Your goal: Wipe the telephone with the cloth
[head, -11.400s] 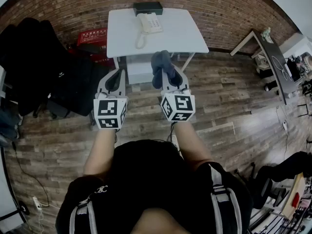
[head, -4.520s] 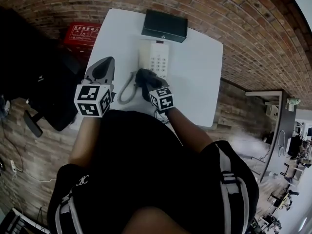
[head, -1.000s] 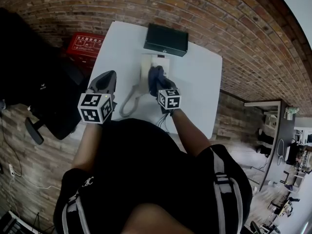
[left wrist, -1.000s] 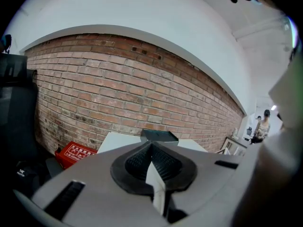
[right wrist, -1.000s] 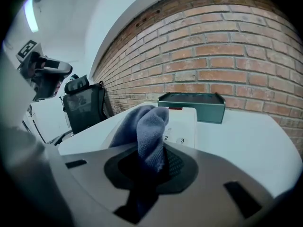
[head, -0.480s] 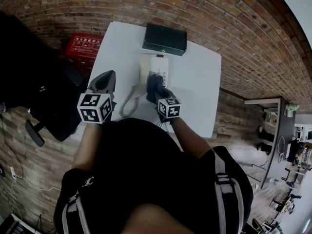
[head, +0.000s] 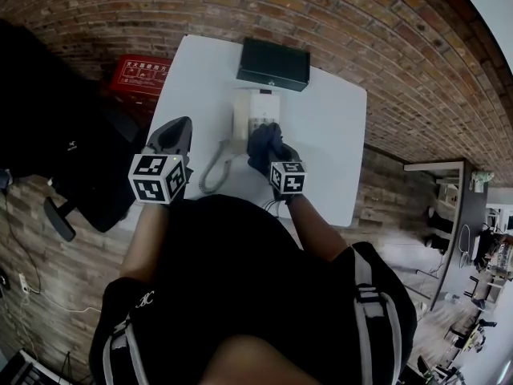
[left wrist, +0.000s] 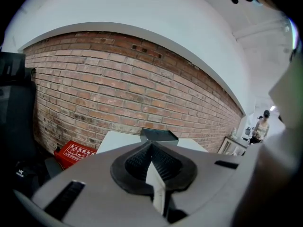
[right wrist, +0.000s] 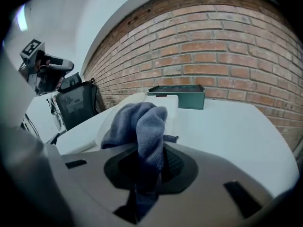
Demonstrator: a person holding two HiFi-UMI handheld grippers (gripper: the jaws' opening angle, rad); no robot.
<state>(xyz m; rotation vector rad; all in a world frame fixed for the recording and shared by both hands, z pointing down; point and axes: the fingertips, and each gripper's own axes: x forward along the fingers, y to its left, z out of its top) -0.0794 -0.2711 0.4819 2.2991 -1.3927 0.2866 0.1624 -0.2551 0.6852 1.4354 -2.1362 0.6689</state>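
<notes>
Right gripper view shows the right claw (right wrist: 152, 151) clamped on a bunched blue-grey cloth (right wrist: 141, 122). The cloth's free end sits over the near end of the white telephone (right wrist: 165, 102), seemingly touching it. From that claw the telephone's long axis runs straight ahead, away from the person, toward the black box (right wrist: 182, 96) at the far edge of the white surface (right wrist: 227, 122). Most of the telephone's face therefore lies forward of the cloth, so the next stroke is probably a push along that axis. The left claw (left wrist: 152, 161) is closed on nothing, off to the left beside the coiled cord (head: 212, 171) and farther from the telephone than the right.
</notes>
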